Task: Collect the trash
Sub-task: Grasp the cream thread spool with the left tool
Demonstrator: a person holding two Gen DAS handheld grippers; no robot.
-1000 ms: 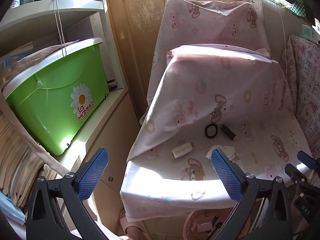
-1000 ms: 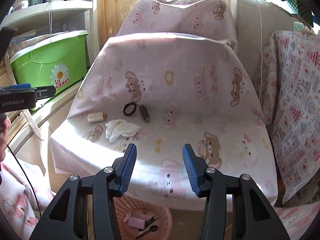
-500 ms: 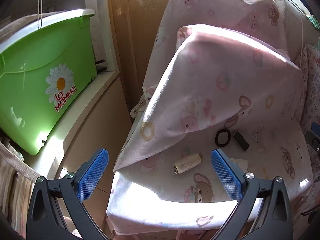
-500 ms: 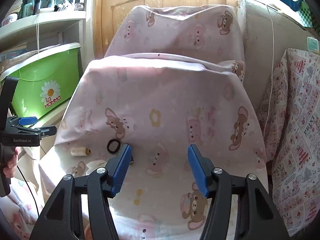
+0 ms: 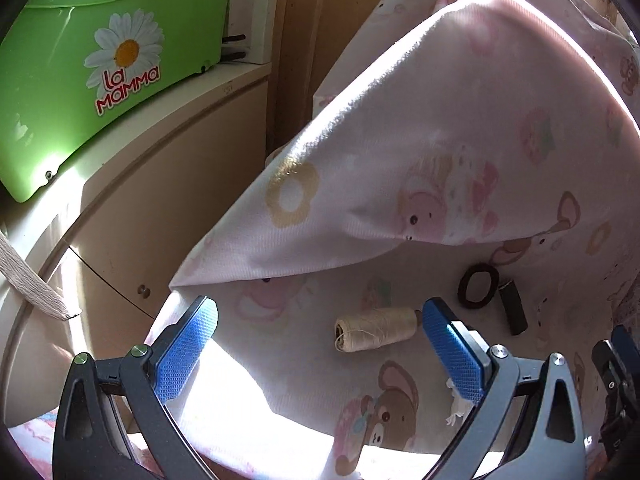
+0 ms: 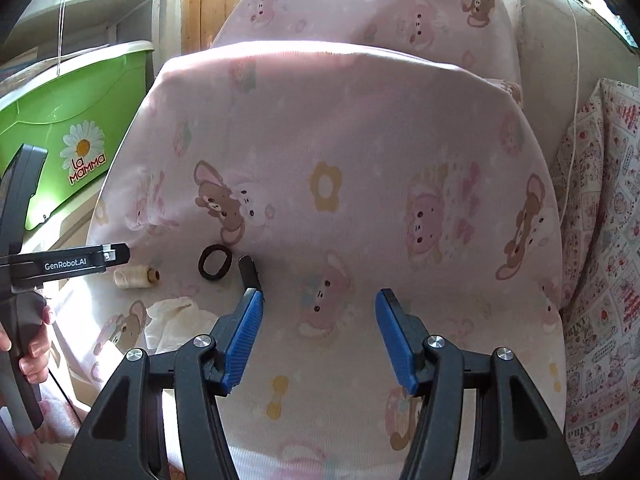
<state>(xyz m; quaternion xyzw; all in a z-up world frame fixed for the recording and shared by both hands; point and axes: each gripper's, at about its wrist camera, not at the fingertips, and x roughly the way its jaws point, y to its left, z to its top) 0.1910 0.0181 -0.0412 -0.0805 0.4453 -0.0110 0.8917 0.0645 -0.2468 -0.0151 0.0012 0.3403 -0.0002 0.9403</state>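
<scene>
Crumpled white tissue (image 6: 176, 320): soft, irregular, lower left of the right wrist view, near the seat's front edge. Thread spool (image 5: 376, 329), ribbed cylinder, centre of the left wrist view. Black hair tie (image 5: 479, 285) and dark block (image 5: 512, 309) just beside. Left gripper (image 5: 320, 354) wide apart, empty; right gripper (image 6: 318, 338) wide apart over bare printed cloth (image 6: 352, 152). Glossy green bin (image 5: 80, 60), upper left.

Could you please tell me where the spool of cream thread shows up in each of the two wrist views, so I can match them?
Left wrist view: the spool of cream thread lies low and right of centre, on the covered seat, between the open left claw fingers.
Right wrist view: it sits at the left, mid-height, just below the other claw's tip.
Shared landmark: the black hair tie, right of the spool in both.
</scene>
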